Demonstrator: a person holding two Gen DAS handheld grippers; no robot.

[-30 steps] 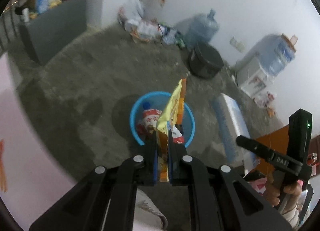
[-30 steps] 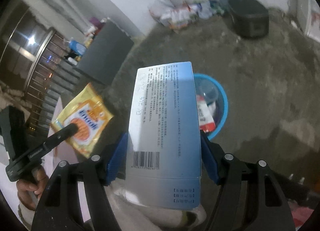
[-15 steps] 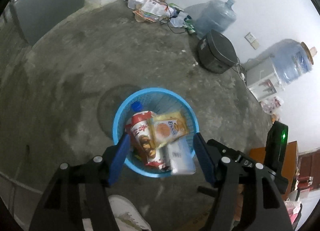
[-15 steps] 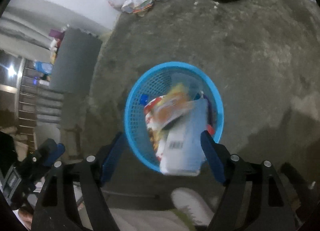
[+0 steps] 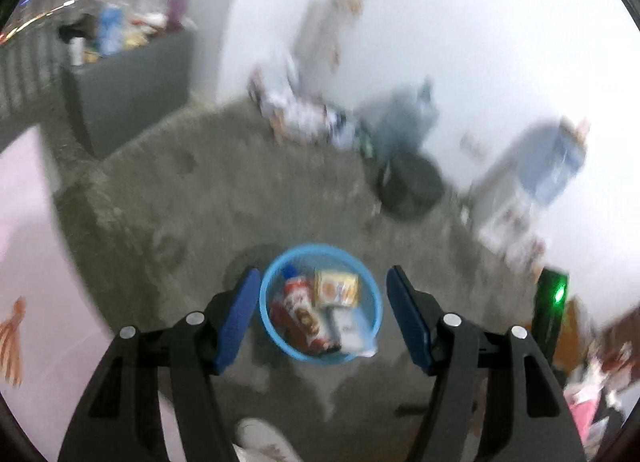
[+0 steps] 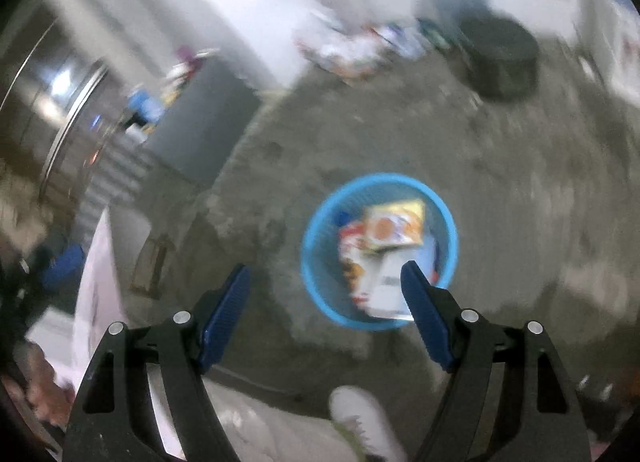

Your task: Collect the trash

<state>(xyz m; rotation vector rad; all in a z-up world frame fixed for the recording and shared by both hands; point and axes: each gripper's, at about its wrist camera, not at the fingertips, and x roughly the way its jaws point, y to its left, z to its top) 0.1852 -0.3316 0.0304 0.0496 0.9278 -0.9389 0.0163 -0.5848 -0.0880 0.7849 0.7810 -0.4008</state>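
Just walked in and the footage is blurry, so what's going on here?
A person with tongs in each hand is collecting trash. Both the left tongs and the right tongs hang empty above a blue basket on the concrete floor; the left jaws are opening. The basket holds a yellow snack packet, a white box and a red bottle.

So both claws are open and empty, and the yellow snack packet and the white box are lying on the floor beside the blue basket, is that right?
Not quite. The yellow snack packet and white box lie inside the blue basket, as both wrist views show. The left claw and right claw are indeed open and empty.
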